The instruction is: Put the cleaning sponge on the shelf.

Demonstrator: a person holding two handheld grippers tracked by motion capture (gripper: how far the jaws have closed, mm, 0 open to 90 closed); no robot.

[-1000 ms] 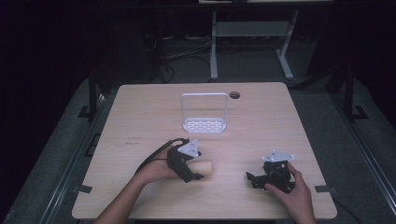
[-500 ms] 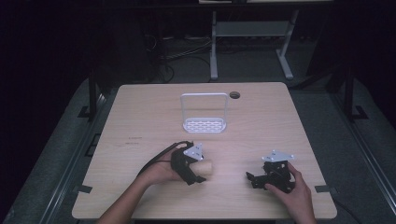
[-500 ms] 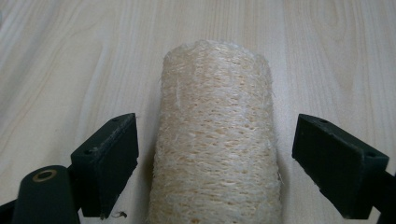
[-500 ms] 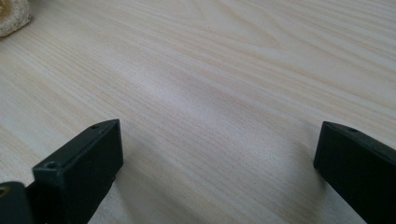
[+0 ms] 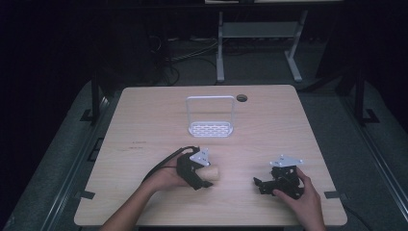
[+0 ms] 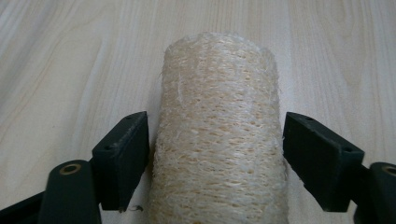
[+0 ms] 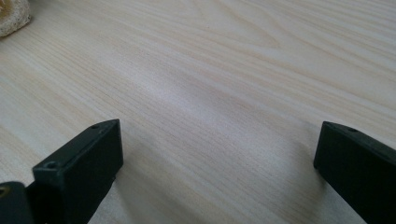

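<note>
At frame centre, our left gripper (image 6: 215,154) has just been closing around, barely touching, the loofah roll (image 6: 218,135); it may roll away.

Two bare forearms without sleeves entered from the bottom edge. Each hand carried a black claw: the left claw (image 5: 202,179) had a grey three-cornered plate on top and a black cable looping behind it; the right claw (image 5: 262,184) bore a matching plate. Close up, the jaws were blocky matte black, with small screw holes and brass-ringed pivots.
</note>
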